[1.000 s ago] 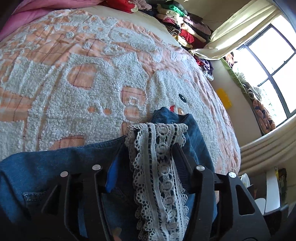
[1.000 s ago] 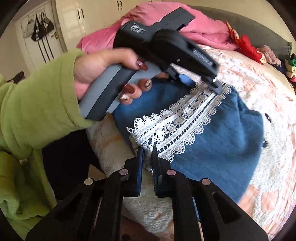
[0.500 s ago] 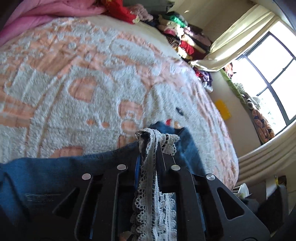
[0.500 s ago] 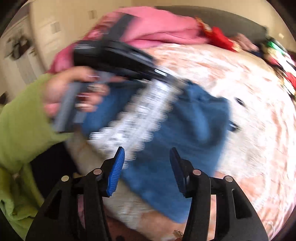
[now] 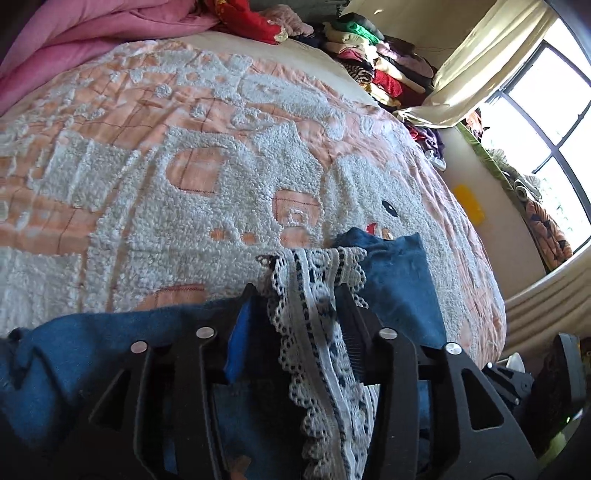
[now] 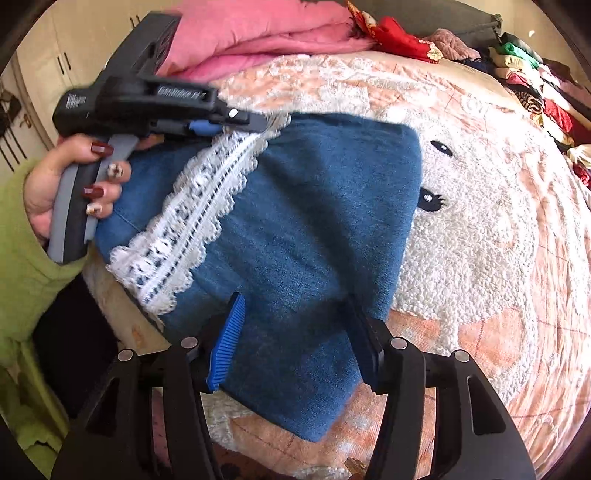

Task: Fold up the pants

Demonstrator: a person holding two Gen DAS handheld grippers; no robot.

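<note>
Blue denim pants lie folded on the pink-and-white tufted bedspread, with a white lace trim running along their left side. In the left wrist view the lace trim lies flat between the fingers of my left gripper. Its jaws are opening and the pads stand off the lace. From the right wrist view, the left gripper sits at the far end of the lace, held by a hand. My right gripper hovers over the near part of the denim. Its jaws are still opening and nothing is pinched between them.
A pink quilt is heaped at the head of the bed. Stacked clothes line the far side near a curtained window. Wardrobe doors stand at the left. The person's green sleeve is by the bed's near edge.
The left gripper pinched the lace into a bunch, then opened, and the lace lies spread again. The right gripper went from shut to open and shifted right over the denim.
</note>
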